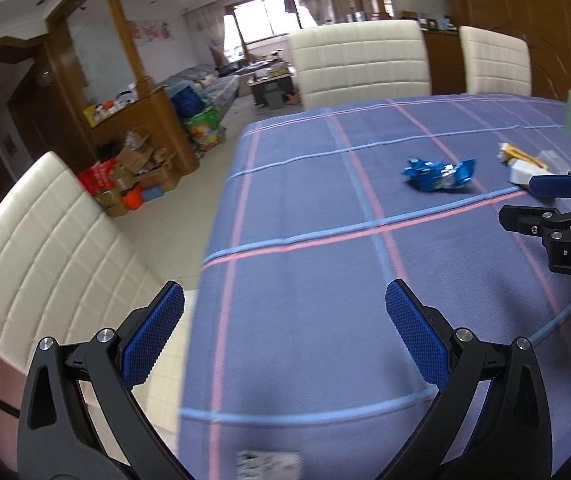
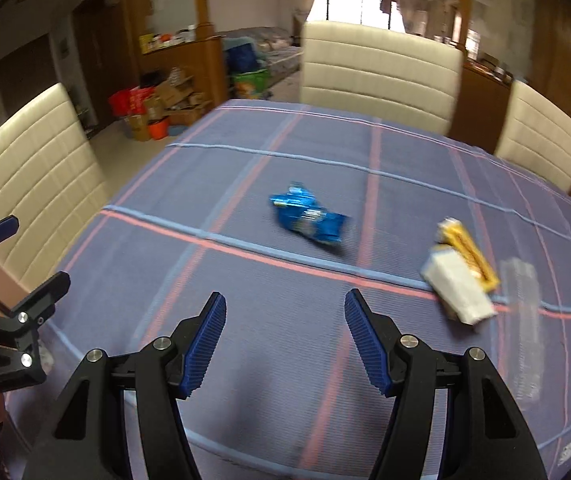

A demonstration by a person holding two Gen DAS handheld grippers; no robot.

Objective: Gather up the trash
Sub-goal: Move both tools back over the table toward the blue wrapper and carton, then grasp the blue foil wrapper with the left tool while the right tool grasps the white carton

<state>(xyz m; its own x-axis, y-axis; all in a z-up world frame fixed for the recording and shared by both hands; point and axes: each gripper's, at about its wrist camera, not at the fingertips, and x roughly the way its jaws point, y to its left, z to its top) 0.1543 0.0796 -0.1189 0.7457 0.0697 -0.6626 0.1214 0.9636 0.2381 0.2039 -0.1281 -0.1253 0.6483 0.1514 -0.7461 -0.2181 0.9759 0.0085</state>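
Observation:
A crumpled blue foil wrapper [image 1: 439,174] lies on the blue checked tablecloth [image 1: 305,280]; it also shows in the right wrist view [image 2: 309,220]. A yellow packet [image 2: 471,254] and a white carton [image 2: 459,288] lie to its right, beside a clear plastic wrapper [image 2: 523,320]. My left gripper [image 1: 285,308] is open and empty near the table's front left edge. My right gripper [image 2: 285,320] is open and empty, above the cloth short of the blue wrapper. It shows at the right edge of the left wrist view [image 1: 525,202].
Cream padded chairs stand at the far side [image 2: 377,68] and at the left [image 2: 25,176] of the table. A printed scrap [image 1: 269,466] lies at the table's near edge. Boxes and bags [image 1: 129,176] are piled on the floor to the left.

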